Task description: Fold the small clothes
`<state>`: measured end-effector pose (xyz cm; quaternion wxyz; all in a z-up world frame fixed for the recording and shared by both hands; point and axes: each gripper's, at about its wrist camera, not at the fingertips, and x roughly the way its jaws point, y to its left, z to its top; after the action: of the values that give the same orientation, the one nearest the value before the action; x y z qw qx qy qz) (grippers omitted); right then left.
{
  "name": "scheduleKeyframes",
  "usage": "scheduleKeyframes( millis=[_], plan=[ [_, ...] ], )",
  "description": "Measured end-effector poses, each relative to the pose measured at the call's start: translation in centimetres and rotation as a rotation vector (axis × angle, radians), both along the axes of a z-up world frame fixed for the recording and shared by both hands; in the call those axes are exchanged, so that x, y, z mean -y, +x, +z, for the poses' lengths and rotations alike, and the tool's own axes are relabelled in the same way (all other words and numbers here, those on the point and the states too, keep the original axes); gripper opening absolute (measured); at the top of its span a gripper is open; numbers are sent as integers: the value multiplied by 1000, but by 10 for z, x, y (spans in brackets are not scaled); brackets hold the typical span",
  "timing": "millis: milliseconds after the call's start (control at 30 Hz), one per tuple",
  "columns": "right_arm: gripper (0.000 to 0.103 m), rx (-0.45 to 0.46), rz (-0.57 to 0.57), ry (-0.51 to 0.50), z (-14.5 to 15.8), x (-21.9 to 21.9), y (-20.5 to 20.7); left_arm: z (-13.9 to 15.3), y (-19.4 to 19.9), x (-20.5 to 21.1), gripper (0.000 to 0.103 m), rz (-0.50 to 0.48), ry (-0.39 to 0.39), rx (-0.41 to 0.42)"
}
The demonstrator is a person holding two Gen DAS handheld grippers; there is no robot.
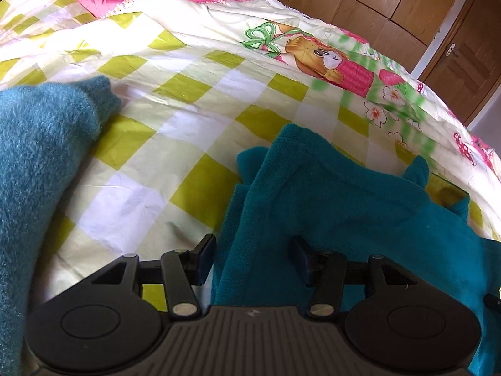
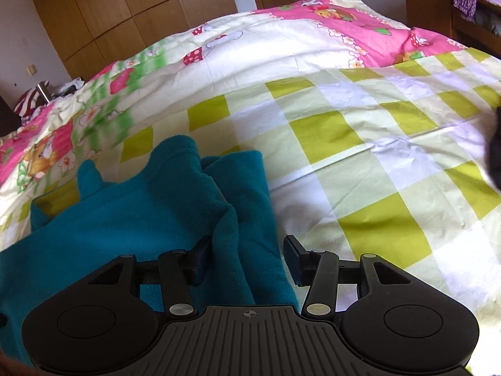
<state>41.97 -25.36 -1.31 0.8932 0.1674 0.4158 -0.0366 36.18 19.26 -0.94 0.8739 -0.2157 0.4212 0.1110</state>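
A teal fleece garment lies rumpled on the checked bedspread. My left gripper is open, its fingers straddling the garment's left edge. In the right wrist view the same teal garment fills the lower left. My right gripper is open too, with a raised fold of the fleece standing between its fingers. A second, fuzzier blue-green knit piece lies at the far left of the left wrist view.
The bedspread is yellow-green checked with pink cartoon panels further back. Wooden wardrobes and a door stand beyond the bed. A dark object shows at the right edge of the right wrist view.
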Motion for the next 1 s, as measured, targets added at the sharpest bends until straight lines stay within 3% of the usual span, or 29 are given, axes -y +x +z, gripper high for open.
scheduleKeyframes(
  millis=[100,167,267,367,433,667,767,833,867,933,1000],
  plan=[
    [54,19,22,72,16,12,-22,16,-3,9,63,-17,33,29],
    [61,20,29,90,19,20,-36,30,-9,25,63,-71,109,75],
    [64,-39,35,136,3,33,-42,42,-14,52,63,-166,183,125],
    [65,-57,23,260,-13,45,-42,35,-10,76,65,-246,217,98],
    [65,-58,38,330,-12,52,-43,31,-6,89,65,-276,222,77],
    [65,-91,111,477,-23,69,-51,44,-6,126,65,-376,193,135],
    [60,-90,143,624,-31,74,-45,41,1,148,65,-437,169,141],
    [59,-96,142,635,-38,75,-44,38,9,165,65,-491,153,138],
    [54,-99,128,633,-41,75,-44,34,13,175,65,-518,161,138],
    [31,-109,64,651,-45,76,-43,23,20,191,65,-559,167,119],
    [23,-111,26,685,-38,78,-48,15,23,206,65,-588,164,92]
  ],
)
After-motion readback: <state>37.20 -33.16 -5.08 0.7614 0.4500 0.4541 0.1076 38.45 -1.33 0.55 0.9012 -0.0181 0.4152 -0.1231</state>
